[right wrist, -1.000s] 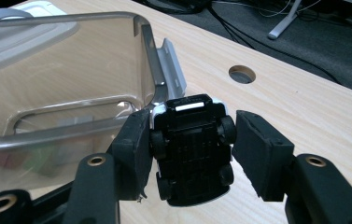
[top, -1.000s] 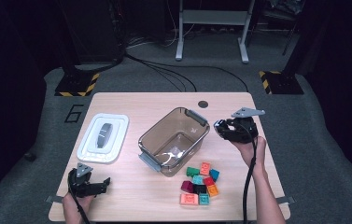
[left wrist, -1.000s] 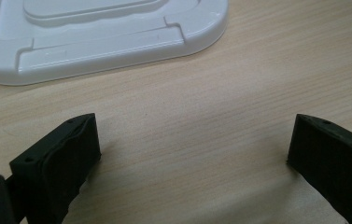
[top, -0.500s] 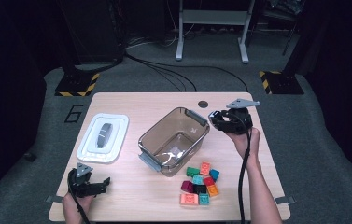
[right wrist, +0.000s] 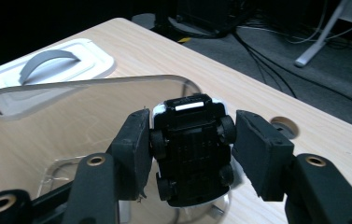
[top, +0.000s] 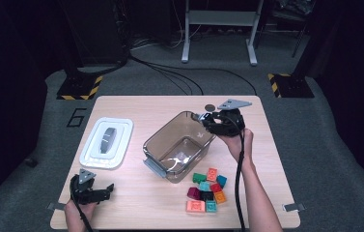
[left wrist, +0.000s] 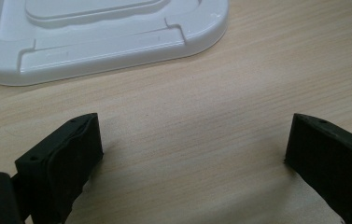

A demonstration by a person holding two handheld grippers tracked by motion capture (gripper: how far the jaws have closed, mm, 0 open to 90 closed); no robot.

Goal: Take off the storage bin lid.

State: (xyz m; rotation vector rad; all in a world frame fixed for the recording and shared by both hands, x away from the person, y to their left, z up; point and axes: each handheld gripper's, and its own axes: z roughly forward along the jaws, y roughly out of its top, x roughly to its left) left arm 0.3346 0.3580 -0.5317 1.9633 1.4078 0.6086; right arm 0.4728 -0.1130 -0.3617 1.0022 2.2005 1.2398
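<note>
My right gripper [right wrist: 190,135] is shut on a small black toy car [right wrist: 191,149], held with its underside and wheels facing the camera. In the high view this gripper [top: 207,121] hangs over the far right corner of a clear plastic bin [top: 167,131], whose rim [right wrist: 71,84] lies just beyond the car. The bin looks bare inside. My left gripper [top: 103,191] rests open on the table near the front left corner, with nothing between its jaws [left wrist: 192,140]. A white lid [left wrist: 99,32] lies just beyond it.
The white lid with a grey handle [top: 107,142] sits left of the bin. Several coloured toy bricks [top: 207,189] are heaped at the front right of the bin. A round cable hole [top: 210,107] is in the table behind the bin. Cables and stands cross the floor beyond.
My right gripper has carried the toy car leftward from the table's right side to above the bin's far right corner. The left gripper has stayed put.
</note>
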